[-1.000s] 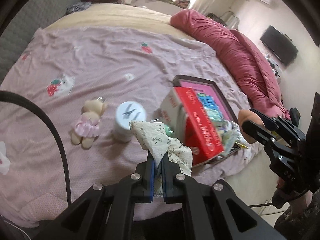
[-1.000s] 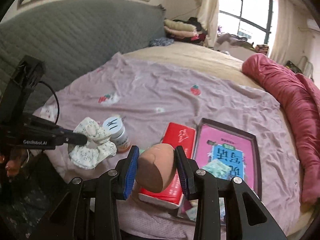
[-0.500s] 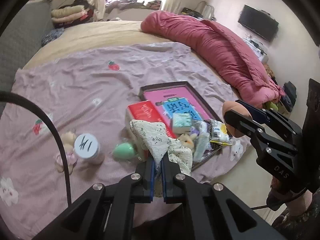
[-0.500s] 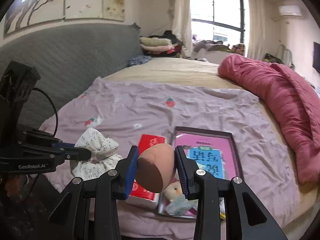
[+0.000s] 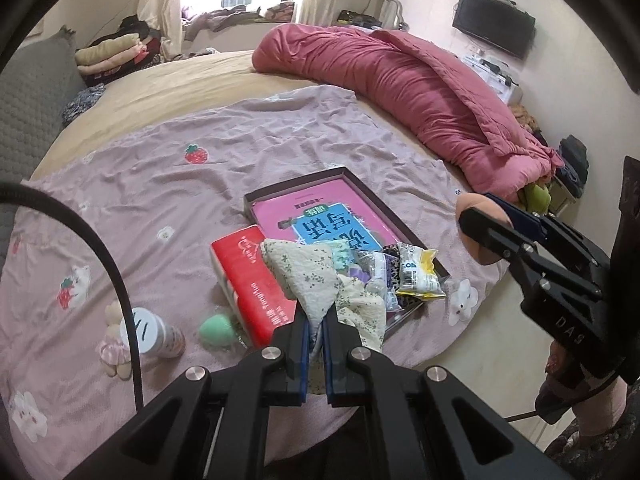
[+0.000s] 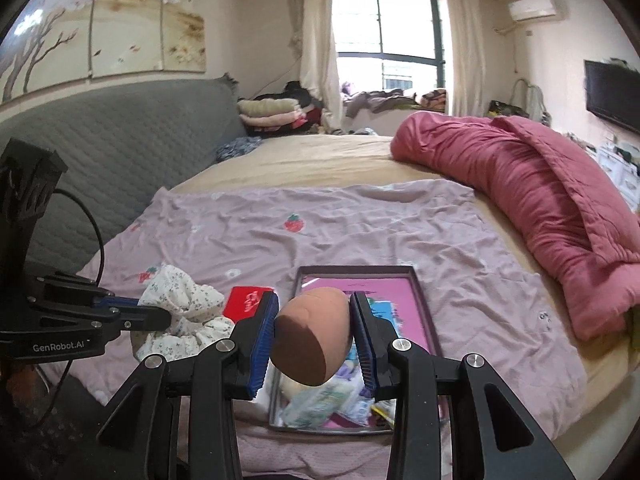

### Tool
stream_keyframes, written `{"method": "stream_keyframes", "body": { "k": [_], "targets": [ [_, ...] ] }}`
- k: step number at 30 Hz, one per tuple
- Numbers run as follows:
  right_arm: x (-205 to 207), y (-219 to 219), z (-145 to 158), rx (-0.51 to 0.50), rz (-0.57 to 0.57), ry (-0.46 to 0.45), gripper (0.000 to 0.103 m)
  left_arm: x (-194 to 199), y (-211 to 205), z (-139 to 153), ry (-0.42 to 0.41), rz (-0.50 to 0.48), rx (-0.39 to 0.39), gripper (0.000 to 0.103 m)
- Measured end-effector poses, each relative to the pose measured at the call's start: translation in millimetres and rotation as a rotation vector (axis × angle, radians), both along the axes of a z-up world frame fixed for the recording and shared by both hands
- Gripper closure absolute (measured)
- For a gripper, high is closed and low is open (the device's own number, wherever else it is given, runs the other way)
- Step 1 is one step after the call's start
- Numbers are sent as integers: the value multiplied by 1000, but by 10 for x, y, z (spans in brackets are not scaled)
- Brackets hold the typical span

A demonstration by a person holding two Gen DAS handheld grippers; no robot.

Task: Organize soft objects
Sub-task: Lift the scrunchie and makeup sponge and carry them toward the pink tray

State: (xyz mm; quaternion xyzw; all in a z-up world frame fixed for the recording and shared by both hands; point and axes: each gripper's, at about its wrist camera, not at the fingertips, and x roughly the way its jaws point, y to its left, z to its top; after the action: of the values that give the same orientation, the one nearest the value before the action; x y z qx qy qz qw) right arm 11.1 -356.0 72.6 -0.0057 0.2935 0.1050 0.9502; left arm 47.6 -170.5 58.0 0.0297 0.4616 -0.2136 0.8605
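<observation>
My left gripper (image 5: 315, 330) is pressed nearly together on a fold of the floral scrunchie (image 5: 320, 280), which hangs in the air over the near edge of the bed, above the red box (image 5: 248, 276) and the tray (image 5: 400, 232). My right gripper (image 6: 314, 336) pinches the tan sponge (image 6: 312, 336) at its widest part, also lifted, just over the tray's near end.

The scrunchie looks light and limp; it drapes and bunches, so a pinch on one gathered fold is enough, though loose cloth could slip out if I swing it. The sponge looks squashy and light; its rounded sides give the pads little flat surface, so I judge a grip across the middle is safest, and hard squeezing would only deform it.

The scrunchie covers part of the pile in the tray, where wrapped packets (image 5: 416, 276) are jumbled and hard to name. The sponge hides the tray's middle in the right view. A cable crosses the small doll (image 5: 114, 352) beside the white-capped bottle (image 5: 150, 332), and a green sponge (image 5: 218, 330) lies near the box.
</observation>
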Motion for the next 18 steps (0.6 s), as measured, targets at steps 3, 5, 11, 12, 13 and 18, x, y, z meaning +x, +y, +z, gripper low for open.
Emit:
{"method": "stream_keyframes", "body": {
  "k": [3, 5, 11, 12, 13, 18],
  "targets": [
    [-13, -129, 32, 4, -31, -7, 65, 56, -115, 9, -3, -13, 10, 97],
    [-7, -193, 52, 2, -48, -13, 65, 110, -194, 12, -3, -21, 12, 97],
    [23, -360, 67, 17, -85, -21, 65, 275, -431, 4, -1, -44, 14, 97],
    [29, -377, 60, 14, -91, -21, 65, 300, -460, -12, 3, -47, 14, 97],
    [42, -395, 55, 12, -95, -21, 65, 325, -493, -31, 6, -51, 15, 97],
    [108, -455, -24, 35, -111, -7, 65, 456, -628, -192, 30, -59, 33, 97]
  ]
}}
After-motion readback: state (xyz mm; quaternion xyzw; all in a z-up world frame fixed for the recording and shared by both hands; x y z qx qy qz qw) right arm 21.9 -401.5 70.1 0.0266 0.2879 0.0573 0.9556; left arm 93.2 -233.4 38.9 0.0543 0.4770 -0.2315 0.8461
